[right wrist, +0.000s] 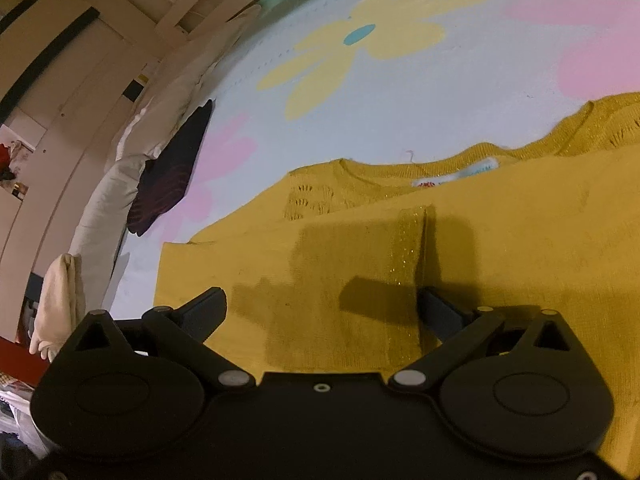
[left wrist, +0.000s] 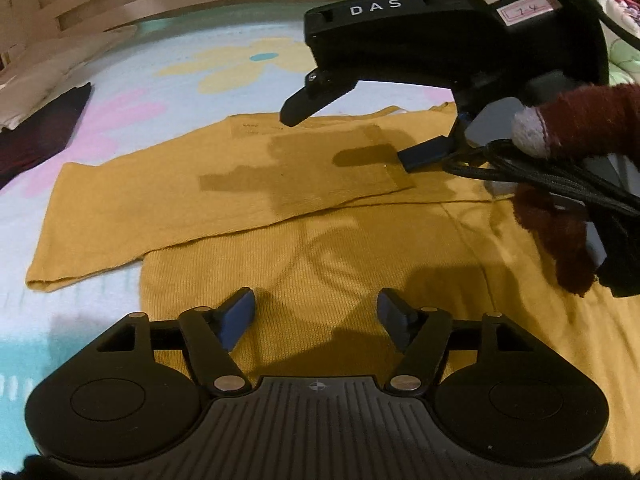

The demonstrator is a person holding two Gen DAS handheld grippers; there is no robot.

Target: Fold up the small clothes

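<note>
Mustard sweater point(left wrist: 320, 248) lies with one sleeve point(left wrist: 224, 184) folded across; both the left gripper point(left wrist: 316, 312) and right gripper point(right wrist: 320, 304) gape empty. Next, seemingly, the other sleeve.

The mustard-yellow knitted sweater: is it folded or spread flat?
Partly folded: mustard-yellow knitted sweater has one sleeve laid across its body.

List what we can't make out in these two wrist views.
- Mustard-yellow knit sweater: right side hidden by the right tool and gloved hand in left wrist view; its lower part is covered by the tool body in both views.
- Neck label: print too small, right wrist view.
- Dark patterned cloth: cut off by the frame edge in left wrist view; pattern blurred in both.
- Left tool: absent from right wrist view.
</note>
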